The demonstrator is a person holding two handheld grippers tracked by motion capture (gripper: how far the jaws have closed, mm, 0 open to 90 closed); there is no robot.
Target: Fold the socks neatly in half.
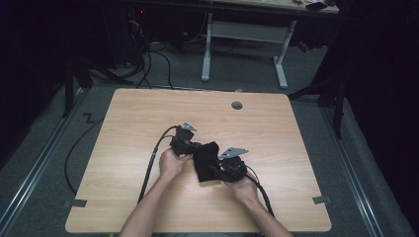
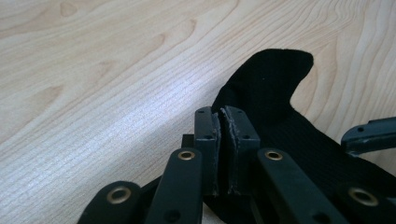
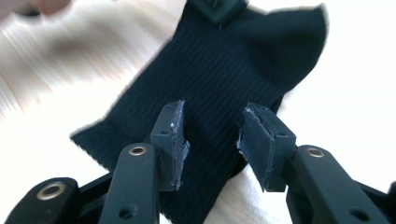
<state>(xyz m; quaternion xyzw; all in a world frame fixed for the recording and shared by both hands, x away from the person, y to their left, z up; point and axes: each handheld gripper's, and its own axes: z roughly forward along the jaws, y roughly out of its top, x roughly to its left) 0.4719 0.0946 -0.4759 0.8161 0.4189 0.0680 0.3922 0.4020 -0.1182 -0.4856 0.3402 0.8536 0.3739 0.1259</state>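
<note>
Nearest the person, the right gripper (image 1: 225,170) sits over the black sock's (image 1: 206,160) near end, jaws spread with fabric between them, not squeezing (looks like it's lining up a grab). A bit farther out, the left gripper (image 2: 219,140) has its jaws pressed together, pinching the sock's edge, probably to anchor it. The sock lies flat mid-way across the wooden table (image 1: 148,113), between both hands.
</note>
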